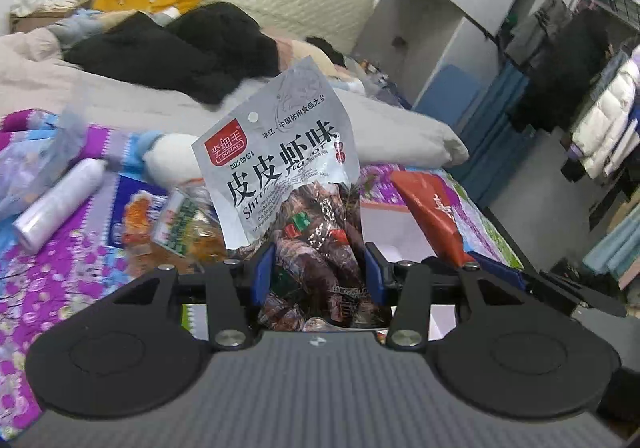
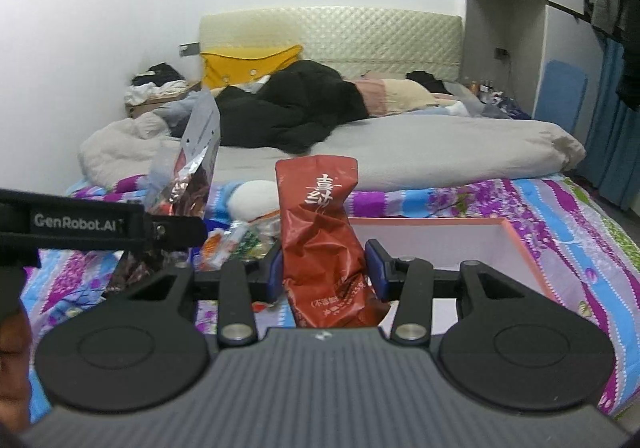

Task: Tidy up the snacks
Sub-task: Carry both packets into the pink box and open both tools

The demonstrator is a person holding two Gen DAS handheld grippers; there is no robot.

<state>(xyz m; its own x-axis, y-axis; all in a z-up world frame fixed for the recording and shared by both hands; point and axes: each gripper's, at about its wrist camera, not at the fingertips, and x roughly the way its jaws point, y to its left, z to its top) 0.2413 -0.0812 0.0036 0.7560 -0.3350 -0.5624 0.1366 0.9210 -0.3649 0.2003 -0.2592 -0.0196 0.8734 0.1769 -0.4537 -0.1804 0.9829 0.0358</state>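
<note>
In the left wrist view, the left gripper (image 1: 318, 272) fills the bottom of the frame, its 2 blue pads clamped on the lower part of a silver snack bag (image 1: 286, 172) with black Chinese lettering and a red logo. The bag stands upright in the centre of the frame, tilted slightly to the right, its clear lower half showing dark brown pieces inside.

In the right wrist view, the right gripper (image 2: 324, 272) sits at the bottom centre, its pads pressed on both sides of a crumpled red snack packet (image 2: 320, 232) that rises upright between them.

Just behind both grippers lies a purple floral bedspread (image 1: 60, 272). At centre right of the right wrist view, a pink-rimmed white box (image 2: 516, 236) rests on it, open at the top. Left of centre in the left wrist view, a small pile of loose snack packs (image 1: 176, 224) lies on the spread, and a white plastic roll (image 1: 56, 204) lies at the left edge.

Farther back, a grey duvet (image 2: 400, 144) stretches across the bed, with a black coat (image 2: 292, 108) heaped on it. A yellow cushion (image 2: 248, 64) leans against the quilted cream headboard (image 2: 380, 36) in the upper middle of the frame.
</note>
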